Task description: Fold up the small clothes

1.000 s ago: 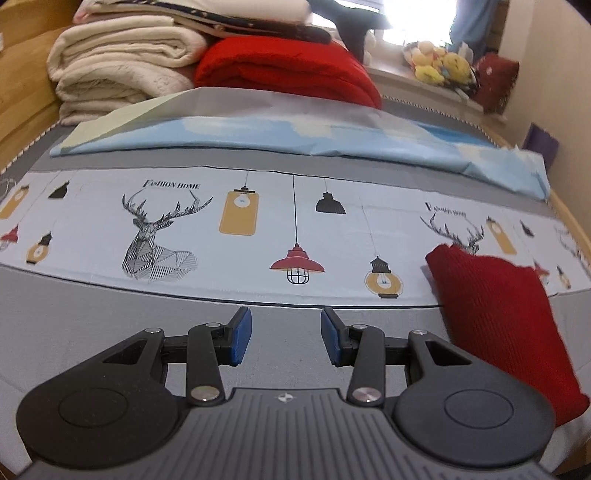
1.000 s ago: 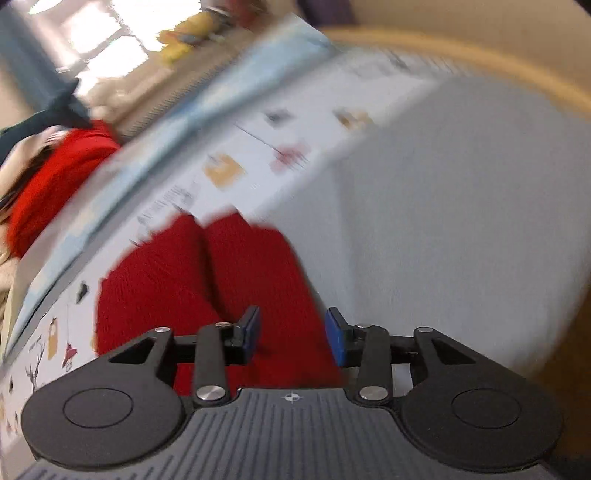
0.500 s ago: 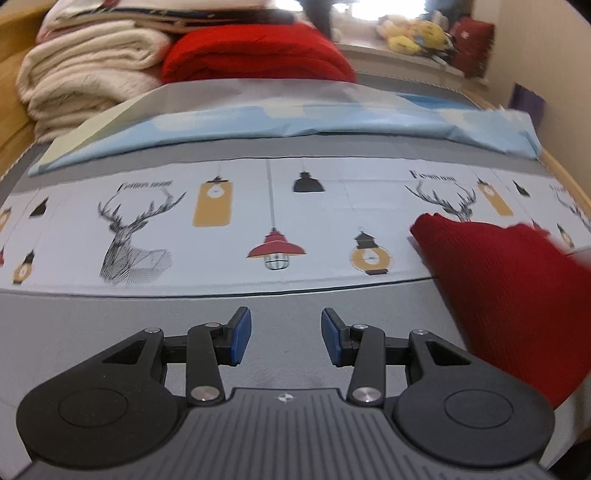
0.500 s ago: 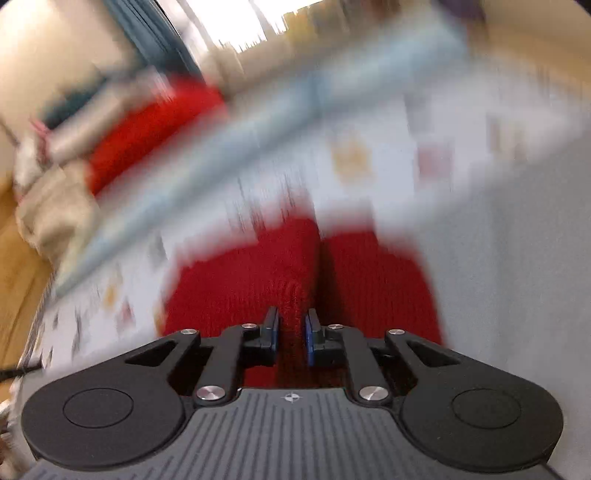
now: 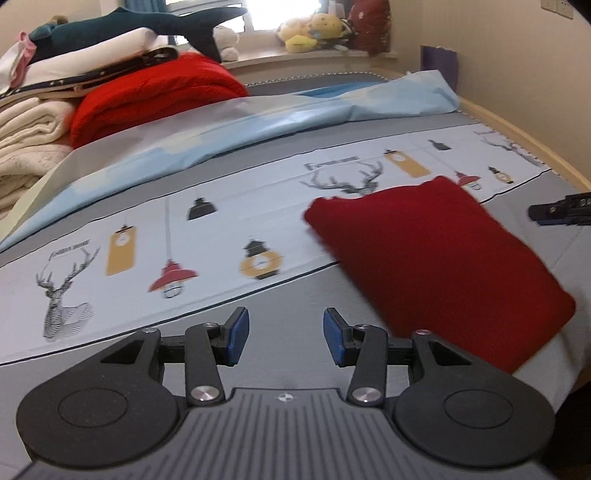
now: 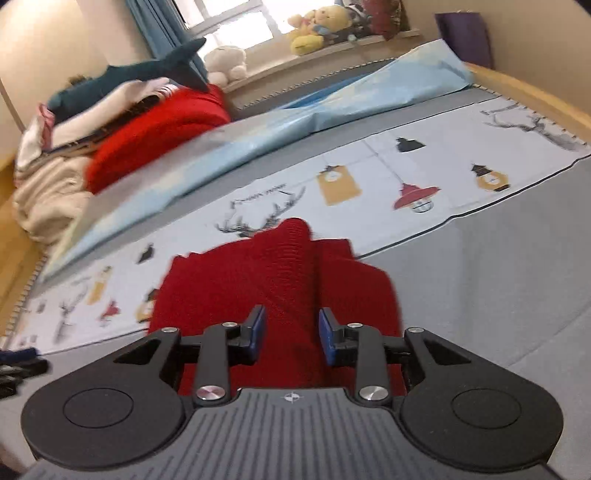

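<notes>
A small red knit garment [image 5: 424, 254] lies folded on the bed, half on the printed sheet and half on the grey cover. My left gripper [image 5: 284, 334] is open and empty over the grey cover, to the left of the garment. In the right wrist view the garment [image 6: 280, 280] lies right in front of my right gripper [image 6: 290, 332], with a raised fold running up its middle. The right gripper's jaws stand open, with red cloth showing in the gap between them. The right gripper's tip also shows in the left wrist view [image 5: 557, 212].
A printed sheet with deer and lanterns [image 5: 184, 236] crosses the bed. A light blue sheet [image 5: 258, 122] lies behind it. Folded red and cream blankets [image 5: 147, 92] and a plush shark [image 5: 147, 26] are stacked at the back left. The wooden bed edge [image 5: 532, 147] curves along the right.
My right gripper shut on the garment's middle half a second ago and has now opened. The left view has swung right, so the garment shows more fully.
</notes>
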Demonstrator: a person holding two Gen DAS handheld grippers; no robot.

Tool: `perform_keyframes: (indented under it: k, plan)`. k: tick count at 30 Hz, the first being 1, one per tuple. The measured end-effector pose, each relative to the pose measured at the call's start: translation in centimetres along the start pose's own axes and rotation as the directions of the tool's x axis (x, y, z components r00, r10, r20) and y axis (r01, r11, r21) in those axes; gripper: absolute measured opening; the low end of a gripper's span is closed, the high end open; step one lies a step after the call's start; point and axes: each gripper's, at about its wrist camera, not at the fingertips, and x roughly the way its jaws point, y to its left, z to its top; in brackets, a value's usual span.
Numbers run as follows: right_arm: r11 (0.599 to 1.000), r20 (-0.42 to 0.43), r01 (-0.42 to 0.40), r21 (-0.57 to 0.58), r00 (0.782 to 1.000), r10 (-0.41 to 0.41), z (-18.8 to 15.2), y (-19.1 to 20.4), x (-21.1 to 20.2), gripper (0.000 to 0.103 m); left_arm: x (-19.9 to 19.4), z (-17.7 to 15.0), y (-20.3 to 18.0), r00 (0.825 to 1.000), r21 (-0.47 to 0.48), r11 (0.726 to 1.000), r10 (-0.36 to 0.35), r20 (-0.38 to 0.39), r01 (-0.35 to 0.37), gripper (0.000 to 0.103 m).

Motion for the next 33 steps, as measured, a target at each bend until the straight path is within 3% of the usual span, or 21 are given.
perform_keyframes:
  k: [5, 7, 9, 13, 17, 19, 20, 22, 26, 29, 31, 33]
  plan:
    - [0.996, -0.137, 0.022, -0.091, 0.990, -0.035, -0.8, 0.1, 0.9, 0.039, 0.4, 0.6, -3.9, 0.999, -0.043, 0.998, -0.038, -0.017, 0.037, 0.049]
    - [0.981, -0.248, 0.101, -0.164, 0.959, -0.140, -2.1, 0.3, 2.2, 0.045, 0.6, 0.9, -5.3, 0.998, -0.053, 0.997, -0.055, -0.023, 0.054, 0.049]
    - [0.972, -0.296, 0.121, -0.203, 0.938, -0.179, -2.9, 0.4, 3.0, 0.049, 0.6, 1.3, -6.5, 0.997, -0.077, 0.994, -0.079, -0.028, 0.076, 0.049]
    - [0.953, -0.271, 0.118, -0.278, 0.942, -0.196, -3.2, 1.5, 3.1, 0.049, 0.5, 2.0, -8.5, 0.991, -0.106, 0.986, -0.133, -0.015, 0.131, 0.050]
    - [0.967, -0.229, 0.122, -0.223, 0.958, -0.174, -2.3, 1.1, 2.2, 0.049, 1.6, 0.5, -10.3, 0.990, -0.086, 0.986, -0.144, -0.008, 0.143, 0.051]
    - [0.975, -0.182, 0.141, -0.173, 0.968, -0.173, -1.4, 0.6, 1.4, 0.049, 4.0, -1.7, -11.3, 0.982, -0.052, 0.986, -0.161, -0.101, 0.156, 0.050]
    - [0.978, -0.161, 0.155, -0.142, 0.971, -0.177, -0.9, 0.1, 1.1, 0.050, 5.9, -3.2, -11.7, 0.962, -0.048, 0.984, -0.179, -0.204, 0.172, 0.050]
    - [0.983, -0.141, 0.171, -0.073, 0.973, -0.180, -0.3, -1.1, 0.9, 0.051, 6.9, -4.4, -11.3, 0.950, -0.092, 0.980, -0.191, -0.247, 0.174, 0.050]
    - [0.980, -0.204, 0.173, 0.100, 0.967, -0.150, 0.2, -4.3, 2.0, 0.054, 6.2, -2.2, -8.0, 0.942, -0.263, 0.941, -0.269, -0.201, 0.213, 0.051]
    - [0.964, -0.273, 0.168, 0.206, 0.956, -0.109, -0.1, -6.0, 3.5, 0.062, 6.2, -0.1, -5.0, 0.949, -0.392, 0.894, -0.289, -0.129, 0.219, 0.067]
    - [0.949, -0.320, 0.157, 0.275, 0.945, -0.064, -0.7, -6.6, 4.7, 0.062, 6.9, 1.0, -3.3, 0.947, -0.487, 0.842, -0.310, -0.082, 0.233, 0.081]
    - [0.939, -0.347, 0.159, 0.306, 0.937, -0.046, -1.1, -6.8, 5.7, 0.063, 8.7, 2.0, -1.9, 0.930, -0.575, 0.773, -0.362, -0.054, 0.268, 0.085]
